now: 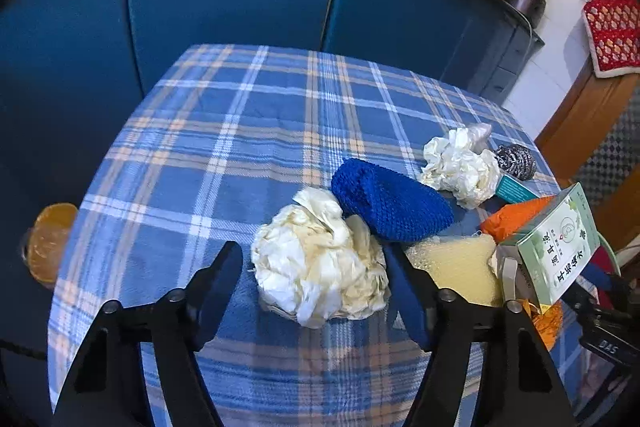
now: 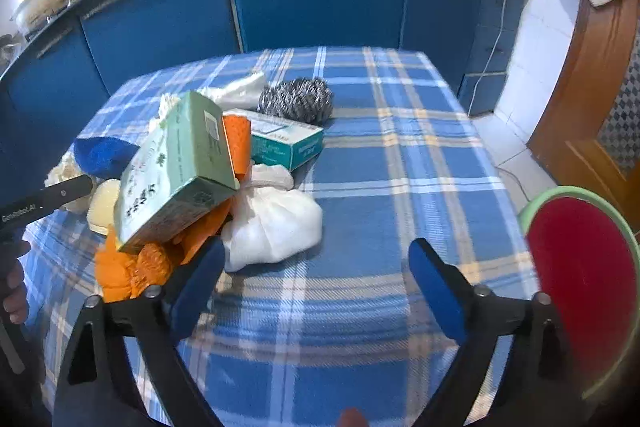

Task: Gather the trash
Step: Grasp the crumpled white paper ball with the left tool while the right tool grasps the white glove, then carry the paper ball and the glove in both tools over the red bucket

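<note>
The left gripper [image 1: 314,267] stands open around a crumpled wad of cream paper [image 1: 320,263], one blue pad on each side; the right pad looks almost against the wad, though whether it touches cannot be told, and the left pad is clear of it. The wad lies on the blue plaid tablecloth [image 1: 224,155]. At its two o'clock, touching it, is a blue knitted cloth [image 1: 390,205]; at three o'clock a yellow sponge [image 1: 460,267] sits just behind the right finger. Further out toward two o'clock lie a second paper wad [image 1: 460,167] and a steel scourer [image 1: 516,161].

The right gripper [image 2: 316,277] is open over bare cloth with nothing between its pads. At its eleven o'clock, just beside the left pad, is a white knotted bag [image 2: 276,227]. At ten o'clock a green carton [image 2: 180,171] leans tilted on orange netting [image 2: 132,267]; beyond it, toward twelve, lie a teal box [image 2: 288,145] and the scourer. A red basin with a green rim [image 2: 584,267] sits off the table's edge at three o'clock.
</note>
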